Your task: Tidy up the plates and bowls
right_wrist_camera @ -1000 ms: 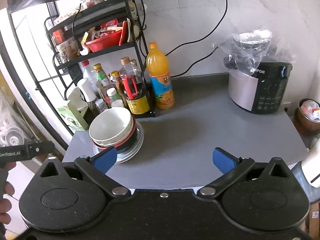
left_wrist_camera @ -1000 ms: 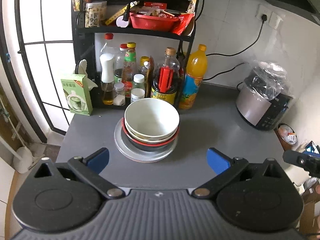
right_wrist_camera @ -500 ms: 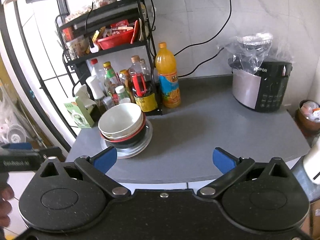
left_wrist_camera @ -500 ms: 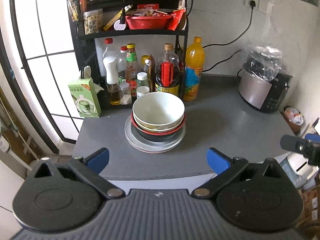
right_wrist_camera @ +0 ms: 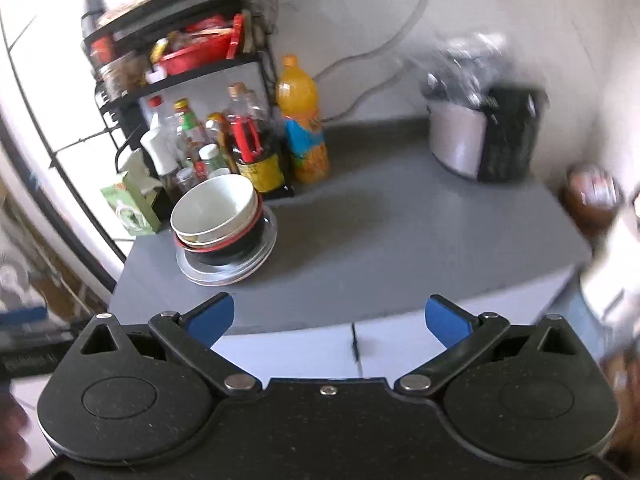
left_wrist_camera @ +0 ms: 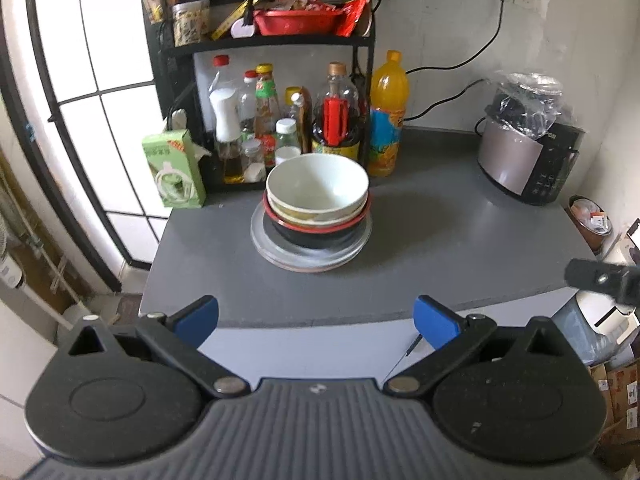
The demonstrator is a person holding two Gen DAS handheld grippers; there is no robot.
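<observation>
A stack stands on the grey counter (left_wrist_camera: 440,248): a white bowl (left_wrist_camera: 317,188) on top, nested bowls below it, one with a red rim (left_wrist_camera: 316,222), all on pale plates (left_wrist_camera: 312,258). The same stack of bowls (right_wrist_camera: 218,212) and plates (right_wrist_camera: 228,270) appears at the left in the right wrist view. My left gripper (left_wrist_camera: 316,318) is open, back from the counter's front edge, with nothing between its blue fingertips (left_wrist_camera: 198,316). My right gripper (right_wrist_camera: 328,318) is open too, likewise off the counter's front edge and empty.
A black rack (left_wrist_camera: 264,44) with bottles and a red basket stands behind the stack. An orange juice bottle (left_wrist_camera: 386,120) and a green tissue box (left_wrist_camera: 174,168) flank it. A bagged cooker (left_wrist_camera: 528,160) sits at the right. A window (left_wrist_camera: 80,60) is at the left.
Both grippers have pulled back from the counter, so the stack looks farther away and the cabinet front under the counter shows. The right wrist view is blurred by motion. The stack has not moved.
</observation>
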